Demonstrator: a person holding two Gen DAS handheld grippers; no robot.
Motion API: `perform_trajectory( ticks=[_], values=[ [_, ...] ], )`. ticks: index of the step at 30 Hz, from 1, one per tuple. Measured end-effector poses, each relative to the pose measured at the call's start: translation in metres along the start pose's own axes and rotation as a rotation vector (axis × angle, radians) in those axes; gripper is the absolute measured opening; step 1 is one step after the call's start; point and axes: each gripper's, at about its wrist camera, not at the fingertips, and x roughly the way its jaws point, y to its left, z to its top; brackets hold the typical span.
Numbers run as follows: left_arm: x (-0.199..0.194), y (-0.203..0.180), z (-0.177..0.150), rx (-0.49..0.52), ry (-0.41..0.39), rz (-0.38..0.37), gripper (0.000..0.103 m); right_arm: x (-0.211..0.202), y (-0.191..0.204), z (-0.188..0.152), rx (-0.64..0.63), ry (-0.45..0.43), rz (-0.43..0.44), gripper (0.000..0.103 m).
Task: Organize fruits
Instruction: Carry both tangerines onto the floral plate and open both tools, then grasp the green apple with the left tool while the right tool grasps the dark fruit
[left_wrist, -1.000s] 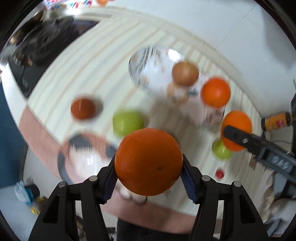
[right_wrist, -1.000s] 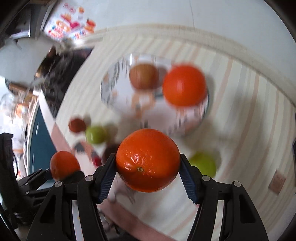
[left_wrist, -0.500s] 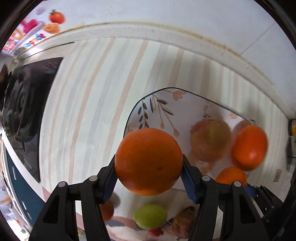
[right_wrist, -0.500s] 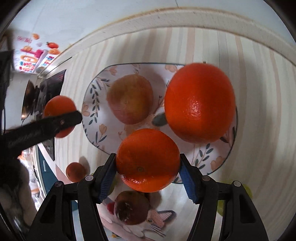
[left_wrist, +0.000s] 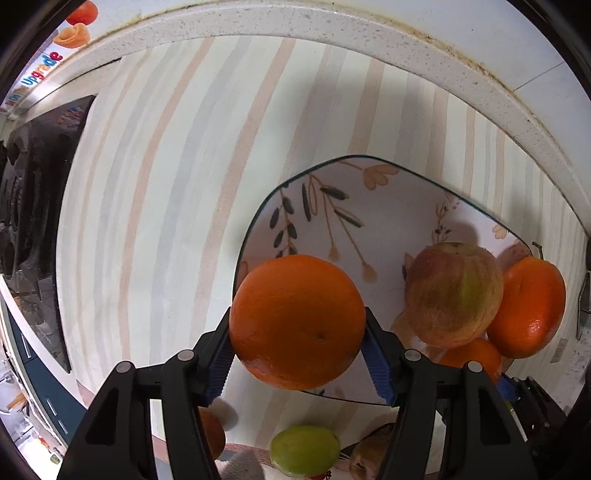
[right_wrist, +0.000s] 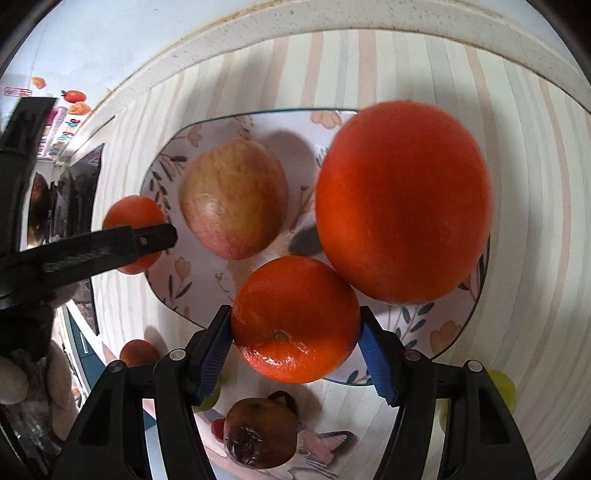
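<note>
My left gripper (left_wrist: 297, 354) is shut on an orange (left_wrist: 297, 319) over the left edge of a floral plate (left_wrist: 332, 206). My right gripper (right_wrist: 295, 349) is shut on a second orange (right_wrist: 295, 317) over the plate's (right_wrist: 184, 266) near edge. On the plate lie a red-yellow apple (left_wrist: 452, 293) and a large orange (left_wrist: 528, 306); they show in the right wrist view as the apple (right_wrist: 232, 199) and the large orange (right_wrist: 402, 199). The left gripper with its orange (right_wrist: 127, 216) shows at the left of the right wrist view.
A green fruit (left_wrist: 304, 450), a small orange (left_wrist: 212, 434) and a dark brown fruit (right_wrist: 258, 435) lie on the striped counter near the front edge. A black stove (left_wrist: 33, 206) is at the left. A white wall ledge (left_wrist: 332, 26) runs behind the plate.
Both grippers have come down and forward toward the plate, each still holding its orange. The plate and its fruit now fill much more of both views.
</note>
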Motion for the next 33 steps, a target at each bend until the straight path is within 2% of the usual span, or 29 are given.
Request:
perform_trajectory(
  ticks=[1,2,3,4,9,14,17,24,33],
  values=[
    [-0.002,-0.001,0.000,0.006,-0.013,0.009,0.073,0.002,-0.001,0.000,0.001,0.009,-0.007,0.073],
    [-0.005,-0.001,0.000,0.012,-0.025,0.009,0.092,0.002,-0.001,0.000,0.001,0.016,0.005,0.078],
    [-0.009,0.000,-0.001,0.013,-0.037,0.004,0.097,0.001,0.000,-0.001,0.000,0.017,-0.001,0.094],
    [-0.015,-0.004,-0.001,0.009,-0.046,0.000,0.097,-0.002,0.002,-0.002,-0.006,0.008,-0.010,0.098],
    [-0.036,0.004,-0.013,-0.014,-0.085,-0.019,0.098,-0.023,0.013,-0.003,-0.037,-0.020,-0.018,0.098],
    [-0.064,0.014,-0.051,-0.040,-0.145,-0.034,0.098,-0.052,0.021,-0.007,-0.084,-0.059,-0.031,0.098],
    [-0.085,0.010,-0.074,-0.055,-0.198,-0.022,0.098,-0.072,0.026,-0.013,-0.137,-0.106,-0.069,0.098],
    [-0.125,0.014,-0.135,-0.106,-0.316,-0.019,0.098,-0.120,0.018,-0.045,-0.267,-0.213,-0.147,0.098],
    [-0.149,0.005,-0.202,-0.194,-0.434,-0.005,0.097,-0.167,0.021,-0.093,-0.384,-0.323,-0.197,0.098]
  ],
)
